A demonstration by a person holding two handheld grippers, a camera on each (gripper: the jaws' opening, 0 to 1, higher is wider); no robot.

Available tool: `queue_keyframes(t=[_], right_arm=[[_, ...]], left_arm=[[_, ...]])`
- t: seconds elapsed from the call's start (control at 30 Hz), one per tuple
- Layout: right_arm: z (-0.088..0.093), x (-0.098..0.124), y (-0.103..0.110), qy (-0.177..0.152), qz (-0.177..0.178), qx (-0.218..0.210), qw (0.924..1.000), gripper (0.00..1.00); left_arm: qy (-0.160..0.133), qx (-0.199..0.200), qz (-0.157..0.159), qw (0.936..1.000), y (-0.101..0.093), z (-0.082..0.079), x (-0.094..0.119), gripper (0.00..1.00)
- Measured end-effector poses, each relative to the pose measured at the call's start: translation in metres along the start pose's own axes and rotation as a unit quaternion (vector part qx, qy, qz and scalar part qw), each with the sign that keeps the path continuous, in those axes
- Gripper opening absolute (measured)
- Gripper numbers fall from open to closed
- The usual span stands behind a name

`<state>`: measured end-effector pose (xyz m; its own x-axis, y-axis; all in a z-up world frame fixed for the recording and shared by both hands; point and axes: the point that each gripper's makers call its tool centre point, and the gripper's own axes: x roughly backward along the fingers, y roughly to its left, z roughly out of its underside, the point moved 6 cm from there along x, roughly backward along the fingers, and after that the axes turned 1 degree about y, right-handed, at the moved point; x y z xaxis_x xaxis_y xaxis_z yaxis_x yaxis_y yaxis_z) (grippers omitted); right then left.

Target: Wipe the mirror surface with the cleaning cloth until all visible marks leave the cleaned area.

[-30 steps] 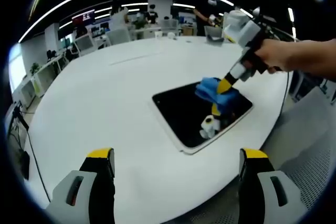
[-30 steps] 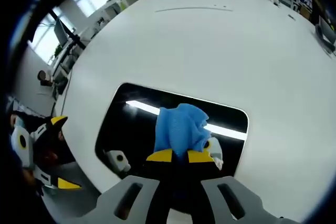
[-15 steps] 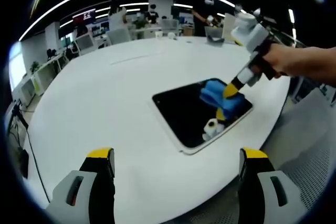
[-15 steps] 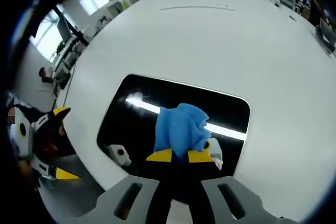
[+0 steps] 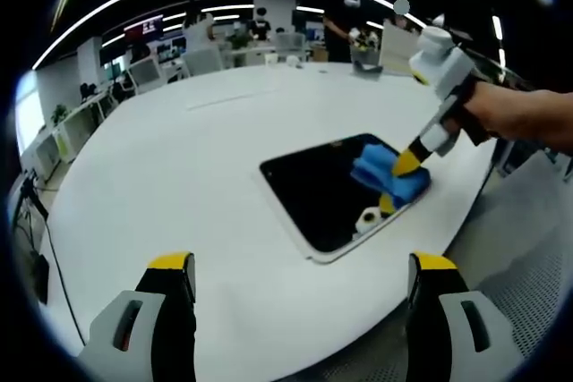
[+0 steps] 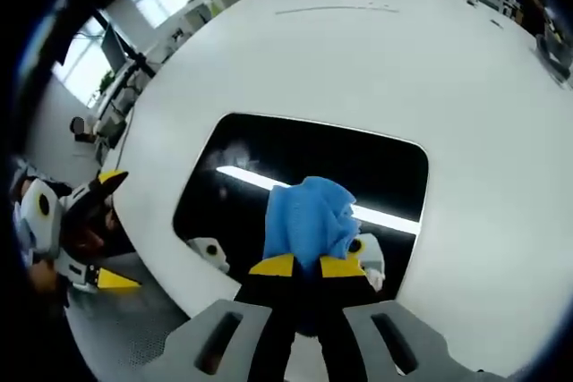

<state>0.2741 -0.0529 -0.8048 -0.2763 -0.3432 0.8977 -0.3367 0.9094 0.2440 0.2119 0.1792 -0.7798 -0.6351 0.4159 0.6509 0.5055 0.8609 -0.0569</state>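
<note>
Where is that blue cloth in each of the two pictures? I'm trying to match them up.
Left gripper view: the blue cloth lies right of centre, at the mirror's right-hand end, pinched by the right gripper coming in from the right.
Right gripper view: the cloth sits low in the middle, just above that gripper's own yellow tips, on the mirror.
Shared landmark: the dark mirror on the white table.

From my left gripper view, the mirror lies flat on the table, near its right edge. The cloth sits on the mirror's far right corner.
</note>
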Motion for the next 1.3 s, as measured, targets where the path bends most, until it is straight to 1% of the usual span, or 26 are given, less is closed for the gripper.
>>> queue_keyframes(t=[0.17,0.27,0.43,0.67,1.3], right_arm=[[0.008,0.003,0.003,0.0,-0.002,0.001,1.0,0.02],[0.011,0.004,0.004,0.0,-0.003,0.002,1.0,0.02],[0.015,0.006,0.005,-0.001,-0.005,0.001,1.0,0.02],[0.024,0.01,0.007,-0.001,-0.011,0.0,0.9999,0.02],[0.024,0.01,0.006,-0.001,-0.016,-0.004,0.9999,0.02]], left_arm=[[0.002,0.0,0.003,1.0,-0.001,0.0,0.0,0.99],[-0.003,0.0,-0.004,1.0,0.001,-0.001,0.001,0.99],[-0.001,0.001,-0.001,1.0,0.0,0.0,0.0,0.99],[-0.005,-0.003,-0.006,1.0,0.001,-0.001,0.002,0.99],[-0.005,-0.002,-0.006,1.0,0.001,-0.001,0.001,0.99]])
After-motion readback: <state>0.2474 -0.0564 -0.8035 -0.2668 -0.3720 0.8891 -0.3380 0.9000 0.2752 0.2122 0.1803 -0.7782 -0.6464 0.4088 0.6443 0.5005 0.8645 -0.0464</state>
